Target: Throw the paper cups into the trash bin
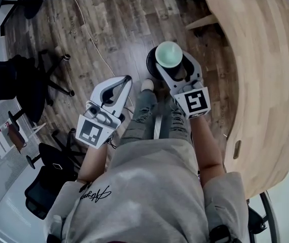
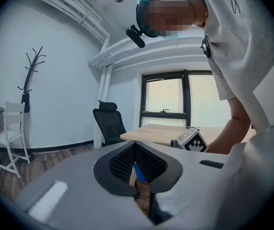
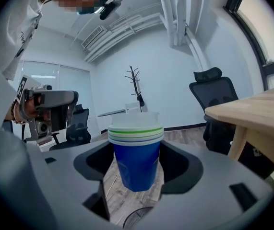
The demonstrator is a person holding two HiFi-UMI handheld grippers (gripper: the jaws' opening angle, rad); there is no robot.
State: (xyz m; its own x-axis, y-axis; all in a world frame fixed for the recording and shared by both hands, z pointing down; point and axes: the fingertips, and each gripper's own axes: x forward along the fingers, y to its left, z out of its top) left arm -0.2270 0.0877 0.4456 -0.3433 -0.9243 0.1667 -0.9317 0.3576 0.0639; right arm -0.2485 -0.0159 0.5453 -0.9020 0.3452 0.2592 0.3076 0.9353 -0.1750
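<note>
Stack of nested paper cups (image 3: 137,157): blue walls, white rims w/ one green band, upright, clamped btwn the right gripper (image 1: 170,64) fingers. Black trash bin (image 1: 151,61) sits just below the fingertips; its inside is hidden by the cups. Left gripper (image 2: 136,166) fingers are pressed together, nothing btwn them.

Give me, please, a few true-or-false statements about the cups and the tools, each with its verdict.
1. The right tool grips stacked cups. True.
2. The left tool holds a cup. False: it is shut with nothing in it.
3. In the head view the cups hang over the bin. True.
4. The cups are red. False: they are blue outside.
5. The cups stand on the table. False: they are held off to its side.
</note>
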